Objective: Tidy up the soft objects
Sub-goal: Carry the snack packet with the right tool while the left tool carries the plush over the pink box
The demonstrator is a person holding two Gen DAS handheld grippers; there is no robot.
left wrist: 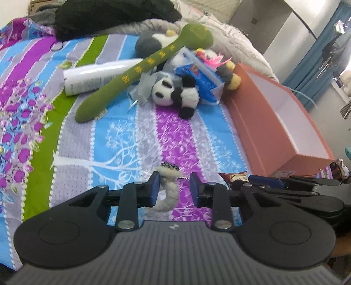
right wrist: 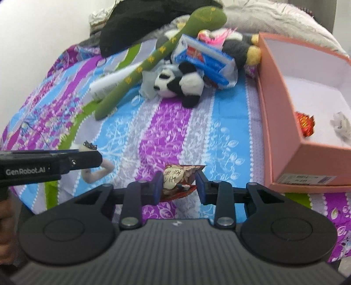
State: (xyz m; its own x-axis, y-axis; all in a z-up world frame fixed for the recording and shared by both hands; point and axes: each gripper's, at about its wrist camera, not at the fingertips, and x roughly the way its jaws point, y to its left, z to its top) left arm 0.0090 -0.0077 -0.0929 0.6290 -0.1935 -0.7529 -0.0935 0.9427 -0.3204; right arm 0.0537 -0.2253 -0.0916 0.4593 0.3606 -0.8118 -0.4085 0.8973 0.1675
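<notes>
My left gripper [left wrist: 174, 188] is shut on a grey furry loop [left wrist: 170, 194] with a small crown charm. The loop lies against the left pad, a thin chain reaches toward the right pad, and it hangs just above the striped bedspread [left wrist: 131, 142]. My right gripper [right wrist: 179, 186] is shut on a red printed pouch [right wrist: 177, 177], held close beside the left one. In the right wrist view the left gripper [right wrist: 96, 159] shows side-on at the left. A salmon box [right wrist: 280, 131] stands open at the right.
At the far end of the bed lie a panda plush [left wrist: 175, 92], a long green plush [left wrist: 136, 74], a white bottle [left wrist: 92, 76], a blue packet [left wrist: 201, 74] and black fabric [left wrist: 109, 15]. The box holds a shiny red item [right wrist: 305, 123] and a white crumpled item [right wrist: 341, 127].
</notes>
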